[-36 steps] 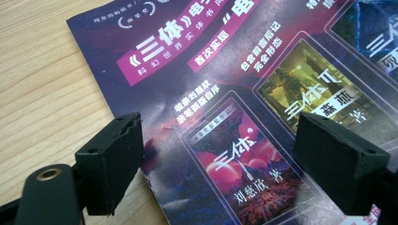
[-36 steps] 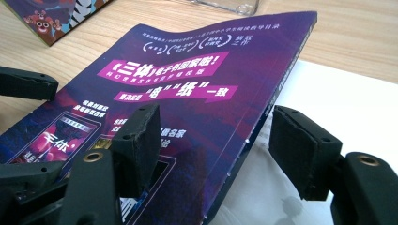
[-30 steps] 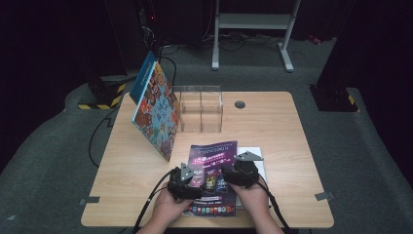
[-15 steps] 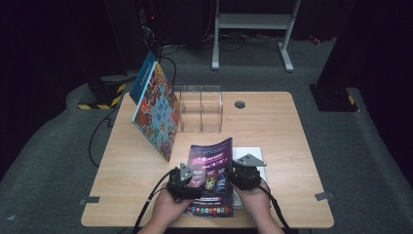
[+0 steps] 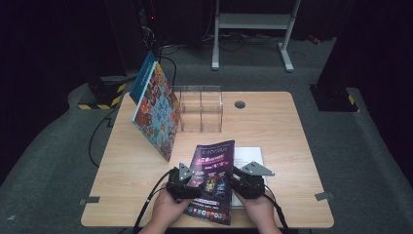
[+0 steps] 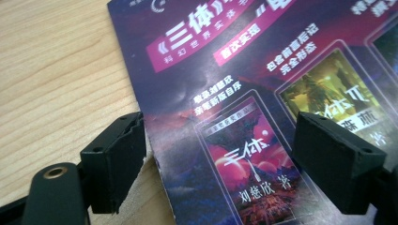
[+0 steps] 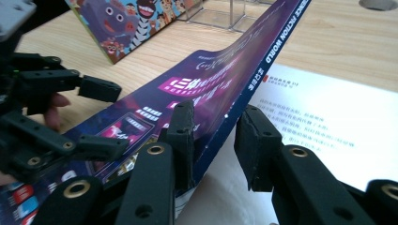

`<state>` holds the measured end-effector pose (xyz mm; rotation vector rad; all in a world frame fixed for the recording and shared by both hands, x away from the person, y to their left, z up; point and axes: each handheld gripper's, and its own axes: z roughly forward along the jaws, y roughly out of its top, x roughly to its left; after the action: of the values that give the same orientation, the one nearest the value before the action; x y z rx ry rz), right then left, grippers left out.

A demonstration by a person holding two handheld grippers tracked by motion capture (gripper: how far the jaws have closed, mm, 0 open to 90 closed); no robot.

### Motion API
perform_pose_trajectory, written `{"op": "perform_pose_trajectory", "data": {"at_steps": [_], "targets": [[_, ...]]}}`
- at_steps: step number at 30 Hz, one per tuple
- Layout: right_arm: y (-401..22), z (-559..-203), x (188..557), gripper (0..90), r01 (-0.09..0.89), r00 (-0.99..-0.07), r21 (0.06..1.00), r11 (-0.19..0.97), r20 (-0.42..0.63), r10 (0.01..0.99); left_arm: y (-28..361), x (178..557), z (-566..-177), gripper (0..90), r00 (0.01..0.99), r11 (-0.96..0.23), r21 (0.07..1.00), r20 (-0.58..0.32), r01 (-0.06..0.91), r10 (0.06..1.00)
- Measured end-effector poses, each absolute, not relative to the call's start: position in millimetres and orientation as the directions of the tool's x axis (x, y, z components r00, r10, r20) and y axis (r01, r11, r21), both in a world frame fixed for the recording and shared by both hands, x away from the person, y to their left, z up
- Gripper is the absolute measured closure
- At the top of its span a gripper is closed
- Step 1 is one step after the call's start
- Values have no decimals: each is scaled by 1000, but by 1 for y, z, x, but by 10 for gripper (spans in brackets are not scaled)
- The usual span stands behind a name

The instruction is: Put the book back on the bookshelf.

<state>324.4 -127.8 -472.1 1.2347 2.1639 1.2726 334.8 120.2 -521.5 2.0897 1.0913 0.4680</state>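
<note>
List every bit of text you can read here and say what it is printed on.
"三体" in the pink banner and on the pictured book cover, purple book cover
"刘慈欣 著" on that pictured cover
"SCIENCE FICTION WORLD" along the cover's blue edge
Small white lines on the cover: too blurred to quote.
White page: print too small to read.
Cartoon picture book: no legible words.

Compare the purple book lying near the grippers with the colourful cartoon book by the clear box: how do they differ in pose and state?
The purple book lies low on the table, while the cartoon book stands tilted, propped on edge. The purple book's cover is lifted, baring a white page; the cartoon book is closed. The right gripper has its jaws astride the purple book's cover edge; no gripper is near the cartoon book. Both are thin and large in format.
</note>
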Motion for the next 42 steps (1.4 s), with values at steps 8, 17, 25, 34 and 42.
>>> {"op": "perform_pose_trajectory", "data": {"at_steps": [8,17,25,34,42], "targets": [[-135,-473,315,675,515,-576,827,224,141,805,129,338,-520,197,561,-385,738,10,555,827],[-136,-474,315,674,534,-570,819,211,165,805,134,339,-521,198,548,-367,738,-6,567,836],[-130,-481,327,615,557,-550,800,221,156,820,135,340,-522,202,537,-352,736,-19,578,844],[-121,-482,339,631,582,-552,775,246,155,819,136,341,-522,202,533,-341,735,-33,586,845],[-126,-479,335,631,576,-554,782,237,160,817,136,341,-522,201,533,-341,735,-32,586,845]]}}
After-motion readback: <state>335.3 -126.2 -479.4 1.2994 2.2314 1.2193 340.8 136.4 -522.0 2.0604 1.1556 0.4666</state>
